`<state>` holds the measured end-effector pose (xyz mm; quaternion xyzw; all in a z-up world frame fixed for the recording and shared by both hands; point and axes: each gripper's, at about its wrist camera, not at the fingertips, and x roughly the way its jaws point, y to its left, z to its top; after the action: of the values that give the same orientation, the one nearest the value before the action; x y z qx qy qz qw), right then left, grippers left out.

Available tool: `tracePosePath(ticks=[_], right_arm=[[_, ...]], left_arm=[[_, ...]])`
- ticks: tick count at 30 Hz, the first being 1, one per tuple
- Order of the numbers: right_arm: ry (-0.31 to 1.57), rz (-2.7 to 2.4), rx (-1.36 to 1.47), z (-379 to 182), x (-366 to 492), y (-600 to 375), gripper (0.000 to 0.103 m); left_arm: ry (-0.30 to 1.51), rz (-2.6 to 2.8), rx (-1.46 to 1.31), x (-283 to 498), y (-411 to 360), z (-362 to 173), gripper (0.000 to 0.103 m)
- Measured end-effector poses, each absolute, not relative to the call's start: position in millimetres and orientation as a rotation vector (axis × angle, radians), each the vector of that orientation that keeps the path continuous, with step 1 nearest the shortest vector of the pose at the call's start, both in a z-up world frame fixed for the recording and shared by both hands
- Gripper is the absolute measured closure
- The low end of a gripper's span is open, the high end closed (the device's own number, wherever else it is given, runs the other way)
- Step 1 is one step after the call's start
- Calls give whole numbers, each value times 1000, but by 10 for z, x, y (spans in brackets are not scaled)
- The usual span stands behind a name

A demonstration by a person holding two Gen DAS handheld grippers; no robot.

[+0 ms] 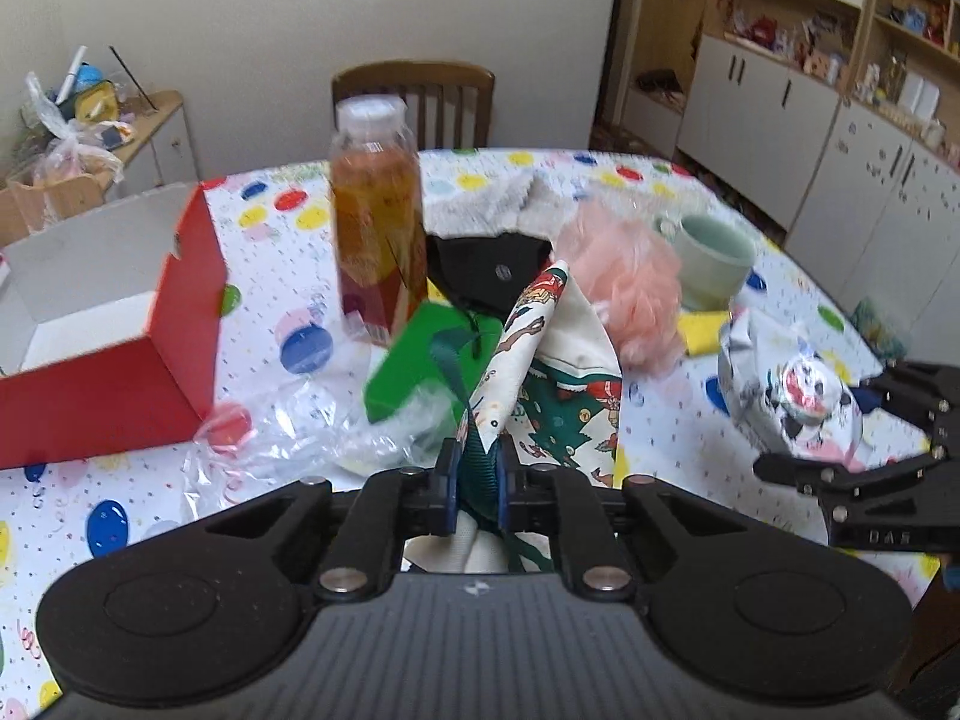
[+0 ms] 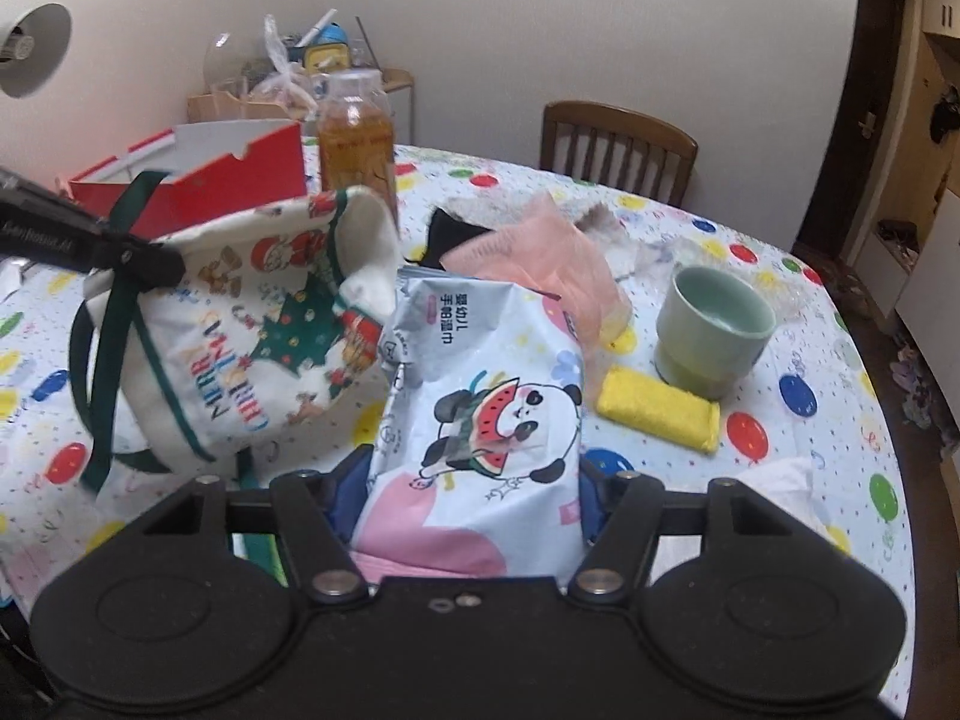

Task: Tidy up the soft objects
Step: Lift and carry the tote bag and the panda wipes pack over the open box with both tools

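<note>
A cream Christmas-print tote bag (image 1: 561, 372) (image 2: 252, 348) hangs tilted just above the balloon-print tablecloth. My left gripper (image 1: 477, 480) (image 2: 159, 261) is shut on its dark green strap (image 1: 480, 462). My right gripper (image 2: 471, 492) (image 1: 840, 426) is shut on a soft pack of wet wipes with a panda print (image 2: 480, 408) (image 1: 786, 396), held up beside the bag's open mouth. A pink mesh pouf (image 1: 624, 294) (image 2: 540, 264), a yellow sponge (image 2: 660, 414), a black cloth (image 1: 486, 270) and a grey towel (image 1: 480, 204) lie behind them.
An open red box (image 1: 108, 330) (image 2: 198, 174) stands at the left. A tall juice bottle (image 1: 375, 222), a green block (image 1: 420, 360) and crumpled clear plastic (image 1: 312, 426) sit near the bag. A pale green cup (image 2: 711, 330) stands at the right. A wooden chair (image 1: 414, 96) is behind the table.
</note>
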<state>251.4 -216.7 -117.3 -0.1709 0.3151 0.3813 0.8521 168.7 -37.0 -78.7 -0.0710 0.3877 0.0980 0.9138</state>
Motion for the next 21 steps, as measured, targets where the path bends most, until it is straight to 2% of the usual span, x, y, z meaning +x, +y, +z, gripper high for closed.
tracePosePath(ticks=[21], right_arm=[[611,955,-373,-357,2339,-1328,39]], left_arm=[[650,352,-166,1475,525,-32,92]])
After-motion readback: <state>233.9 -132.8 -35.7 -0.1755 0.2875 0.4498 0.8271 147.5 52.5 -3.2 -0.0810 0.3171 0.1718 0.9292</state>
